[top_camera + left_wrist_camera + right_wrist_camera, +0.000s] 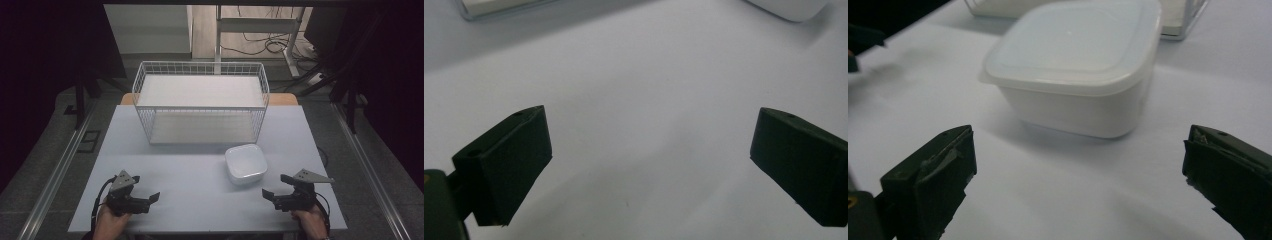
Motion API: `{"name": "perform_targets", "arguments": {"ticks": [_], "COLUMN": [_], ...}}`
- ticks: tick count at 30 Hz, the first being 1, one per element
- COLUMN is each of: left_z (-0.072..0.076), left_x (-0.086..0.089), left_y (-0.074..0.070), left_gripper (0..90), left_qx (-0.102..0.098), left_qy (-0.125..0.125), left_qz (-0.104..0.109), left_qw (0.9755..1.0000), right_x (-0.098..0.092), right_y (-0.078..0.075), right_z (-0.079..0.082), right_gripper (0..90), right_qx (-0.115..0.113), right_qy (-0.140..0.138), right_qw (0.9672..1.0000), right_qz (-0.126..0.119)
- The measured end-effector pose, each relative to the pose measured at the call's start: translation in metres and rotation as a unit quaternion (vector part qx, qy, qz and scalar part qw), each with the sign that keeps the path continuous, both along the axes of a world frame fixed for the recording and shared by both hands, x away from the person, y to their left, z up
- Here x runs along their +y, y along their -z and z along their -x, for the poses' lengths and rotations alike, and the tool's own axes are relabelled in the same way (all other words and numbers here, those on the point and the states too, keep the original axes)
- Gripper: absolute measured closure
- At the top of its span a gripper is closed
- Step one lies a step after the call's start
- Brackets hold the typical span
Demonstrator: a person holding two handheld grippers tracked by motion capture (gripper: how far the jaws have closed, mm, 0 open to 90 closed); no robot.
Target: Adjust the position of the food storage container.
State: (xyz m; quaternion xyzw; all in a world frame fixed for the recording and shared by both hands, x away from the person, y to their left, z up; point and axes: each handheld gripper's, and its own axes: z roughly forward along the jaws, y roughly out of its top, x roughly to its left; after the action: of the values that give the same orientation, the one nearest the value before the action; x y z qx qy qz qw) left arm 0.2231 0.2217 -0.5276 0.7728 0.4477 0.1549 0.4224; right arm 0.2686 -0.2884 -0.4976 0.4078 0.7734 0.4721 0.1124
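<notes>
On the pale desk (200,195), a white wire basket (200,102) is set at the far edge, centred, with a white board laid across its top and another on its floor. A lidded white plastic container (245,164) (square, with rounded corners) is placed right of centre, just in front of the basket's right corner and apart from it. Near the front edge, the left gripper (145,192) is held toward the left corner and the right gripper (274,187) toward the right corner, each with jaws spread wide and nothing between them. Beyond the desk, a dim room is seen, with grey floor, metal rails along both sides and loose cables by a white frame.
</notes>
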Motion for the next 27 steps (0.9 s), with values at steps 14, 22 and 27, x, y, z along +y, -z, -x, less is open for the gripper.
{"name": "perform_targets", "arguments": {"ticks": [14,22,27], "left_z": [0.001,0.001,0.001], "left_x": [-0.009,-0.008,-0.009], "left_y": [0.002,0.002,0.001], "left_gripper": [2.4,2.5,2.5], "left_qx": [-0.032,-0.029,-0.029], "left_qy": [0.011,0.014,0.016], "left_qz": [-0.042,-0.037,-0.037], "left_qw": [0.9986,0.9988,0.9988], "right_x": [0.004,0.002,0.004], "right_y": [0.005,0.007,0.002], "right_z": [-0.003,-0.008,-0.014], "right_gripper": [0.0,0.0,1.6], "right_qx": [0.021,0.056,0.059], "right_qy": [0.010,0.007,0.014], "right_qw": [0.9985,0.9956,0.9937], "right_qz": [0.049,0.075,0.094]}}
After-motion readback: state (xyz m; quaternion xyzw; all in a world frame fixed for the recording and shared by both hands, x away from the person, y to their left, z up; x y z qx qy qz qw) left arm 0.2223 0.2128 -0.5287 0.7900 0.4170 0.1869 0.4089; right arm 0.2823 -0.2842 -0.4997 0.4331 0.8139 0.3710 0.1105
